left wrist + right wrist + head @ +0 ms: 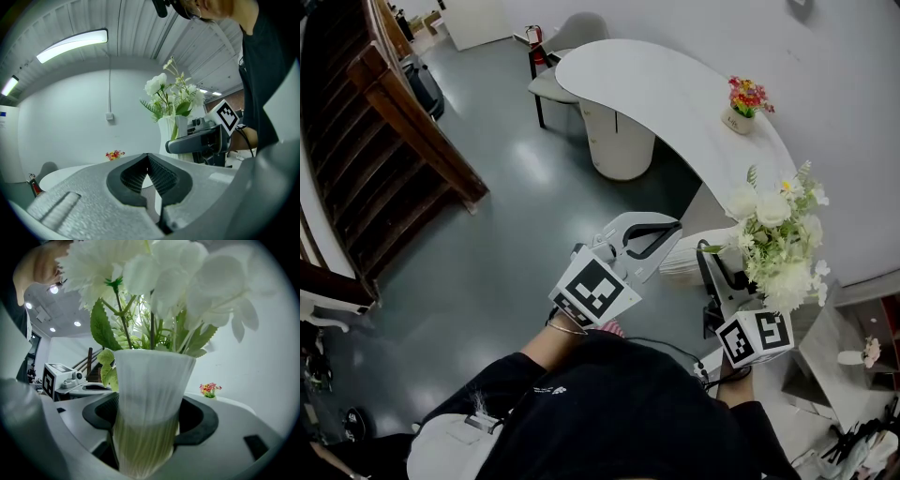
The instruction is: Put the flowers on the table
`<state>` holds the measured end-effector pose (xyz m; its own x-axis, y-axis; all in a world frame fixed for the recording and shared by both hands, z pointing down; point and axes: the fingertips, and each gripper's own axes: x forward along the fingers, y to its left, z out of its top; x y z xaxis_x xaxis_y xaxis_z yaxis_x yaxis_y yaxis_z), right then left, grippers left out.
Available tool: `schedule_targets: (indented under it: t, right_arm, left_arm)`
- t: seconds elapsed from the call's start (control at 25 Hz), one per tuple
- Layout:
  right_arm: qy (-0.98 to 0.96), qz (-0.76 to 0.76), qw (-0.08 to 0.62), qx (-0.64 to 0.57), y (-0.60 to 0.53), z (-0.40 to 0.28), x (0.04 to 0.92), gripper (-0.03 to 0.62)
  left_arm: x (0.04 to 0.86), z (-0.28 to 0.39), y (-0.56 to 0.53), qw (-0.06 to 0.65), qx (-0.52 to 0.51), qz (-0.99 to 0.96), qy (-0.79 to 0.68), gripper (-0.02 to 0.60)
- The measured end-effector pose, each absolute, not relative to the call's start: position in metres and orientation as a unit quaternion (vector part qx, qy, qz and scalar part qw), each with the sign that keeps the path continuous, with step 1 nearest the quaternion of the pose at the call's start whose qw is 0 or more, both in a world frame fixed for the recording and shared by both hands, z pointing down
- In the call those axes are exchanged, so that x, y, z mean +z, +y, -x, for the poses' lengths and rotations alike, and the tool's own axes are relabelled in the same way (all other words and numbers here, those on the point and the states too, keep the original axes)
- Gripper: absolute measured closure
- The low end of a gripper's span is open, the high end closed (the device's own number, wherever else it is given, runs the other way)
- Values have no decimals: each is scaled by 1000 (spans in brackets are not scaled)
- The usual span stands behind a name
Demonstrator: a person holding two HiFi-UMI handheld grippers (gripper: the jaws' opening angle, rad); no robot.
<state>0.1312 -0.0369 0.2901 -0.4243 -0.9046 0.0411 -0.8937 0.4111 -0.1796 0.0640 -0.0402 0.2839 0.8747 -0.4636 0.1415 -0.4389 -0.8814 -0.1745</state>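
Observation:
A white ribbed vase (pixel 150 394) of white flowers (pixel 187 282) stands upright between the jaws of my right gripper (pixel 150 427), which is shut on it. In the head view the bouquet (pixel 778 244) hangs in the air just off the near end of the curved white table (pixel 656 84), and the right gripper (pixel 714 272) holds the vase (pixel 689 253) below it. My left gripper (pixel 661 227) is held beside it, left of the vase. Its pads (pixel 140 171) meet at their tips with nothing between them. The left gripper view shows the vase (pixel 171 133) off to the right.
A small pot of red and yellow flowers (pixel 745 98) sits on the table's far right edge by the wall. Under the table is a white pedestal (pixel 619 141), behind it a grey chair (pixel 572 37). A wooden staircase (pixel 403 122) runs along the left. A low shelf (pixel 862 354) stands at right.

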Motion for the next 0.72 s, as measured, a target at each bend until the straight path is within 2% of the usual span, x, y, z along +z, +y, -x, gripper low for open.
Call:
schedule_targets:
  t: [0.2,0.72]
  right_arm:
    - [840,535,36,-85,-38,-131,292,227]
    - [823,562,19,-80,-40,-141,294,228]
  left_arm:
    - [286,-67,-42,88,-99,964,230,583]
    - [282,-72,-44,80,-75,972,210,583]
